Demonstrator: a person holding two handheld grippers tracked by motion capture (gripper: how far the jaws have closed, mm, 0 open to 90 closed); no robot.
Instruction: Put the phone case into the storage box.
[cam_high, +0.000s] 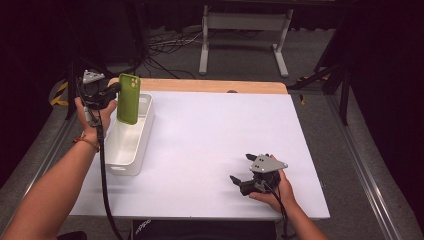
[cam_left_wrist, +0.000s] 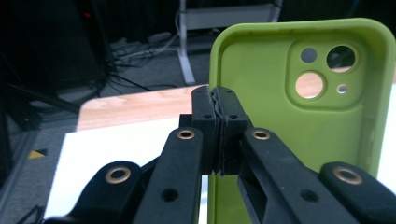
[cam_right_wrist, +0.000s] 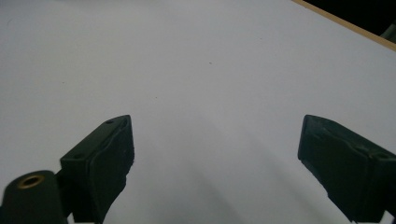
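A green phone case (cam_high: 129, 99) hangs upright over the white bin (cam_high: 121, 165) at the table's left. My left gripper (cam_high: 117, 89) is shut on the case's left edge. In the left gripper view its pads pinch the thin rim of the green phone case (cam_left_wrist: 299, 107), whose hollow inside and camera cut-outs face the camera. My right gripper (cam_high: 242, 176) rests low over the white table top (cam_high: 215, 130) near the front right, jaws spread wide with nothing between them. In the right gripper view, bare white surface lies between the fingertips (cam_right_wrist: 112, 149).
The white bin is long and narrow, running along the table's left edge. A wooden strip (cam_high: 200, 86) borders the table's far edge. Beyond it stand a white frame (cam_high: 245, 35) and cables on the grey floor.
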